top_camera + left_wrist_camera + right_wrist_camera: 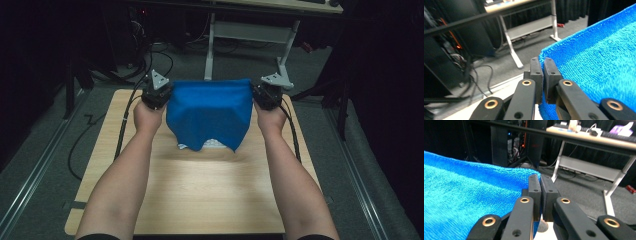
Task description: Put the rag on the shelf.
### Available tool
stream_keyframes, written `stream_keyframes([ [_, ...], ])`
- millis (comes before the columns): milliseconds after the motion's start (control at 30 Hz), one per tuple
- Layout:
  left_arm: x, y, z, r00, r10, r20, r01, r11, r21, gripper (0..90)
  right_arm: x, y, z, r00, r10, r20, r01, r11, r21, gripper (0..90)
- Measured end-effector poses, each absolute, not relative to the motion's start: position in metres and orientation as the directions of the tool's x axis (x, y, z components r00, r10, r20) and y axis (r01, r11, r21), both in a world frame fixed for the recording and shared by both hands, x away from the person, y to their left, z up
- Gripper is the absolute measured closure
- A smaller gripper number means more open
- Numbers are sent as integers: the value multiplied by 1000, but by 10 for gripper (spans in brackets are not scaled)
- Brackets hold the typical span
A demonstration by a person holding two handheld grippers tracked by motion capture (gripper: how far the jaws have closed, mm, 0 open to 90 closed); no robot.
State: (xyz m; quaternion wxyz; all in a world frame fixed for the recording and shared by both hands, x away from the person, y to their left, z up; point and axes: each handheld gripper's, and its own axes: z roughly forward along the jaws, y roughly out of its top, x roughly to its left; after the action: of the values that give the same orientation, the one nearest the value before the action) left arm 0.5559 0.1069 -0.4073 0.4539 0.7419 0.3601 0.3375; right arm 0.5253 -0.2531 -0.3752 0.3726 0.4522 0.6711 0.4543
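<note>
1. Clearly, the work in hand is spreading or folding a blue towel (209,114), which hangs stretched between the two tools above the far half of the wooden table (200,200), its lower edge drooping toward the tabletop.
2. The left gripper (543,65) is clenched on the towel's upper left corner; in the left gripper view the terry cloth is pinched between the closed black jaws.
3. The right gripper (540,182) is likewise clamped on the opposite upper corner, with blue cloth trapped between its jaws in the right gripper view.
4. A small pale patch (212,144) shows just under the towel's lower edge; what it is cannot be told.
5. To do this step well, the person should probably keep both corners level and the top edge taut, so the cloth hangs without a twist.
6. Both hands ought to travel together; if one leads, the towel is likely to skew and land crooked.
7. The hanging edge should probably meet the table first, with the rest laid flat from there.
8. Neither grip should loosen until the cloth rests on the wood, since a corner slipping free would bunch the towel.
</note>
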Motion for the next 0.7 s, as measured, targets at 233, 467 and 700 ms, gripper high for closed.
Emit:
stream_keyframes([
  [233,550,106,-446,533,834,143,280,-333,900,877,525,-253,-407,-318,945,-76,321,183,929,883],
  [467,543,106,-469,547,828,122,308,-335,890,877,522,-254,-436,-320,946,-47,370,171,913,883],
  [700,539,106,-482,560,822,106,339,-344,876,876,517,-253,-459,-326,945,-20,405,159,901,883],
])
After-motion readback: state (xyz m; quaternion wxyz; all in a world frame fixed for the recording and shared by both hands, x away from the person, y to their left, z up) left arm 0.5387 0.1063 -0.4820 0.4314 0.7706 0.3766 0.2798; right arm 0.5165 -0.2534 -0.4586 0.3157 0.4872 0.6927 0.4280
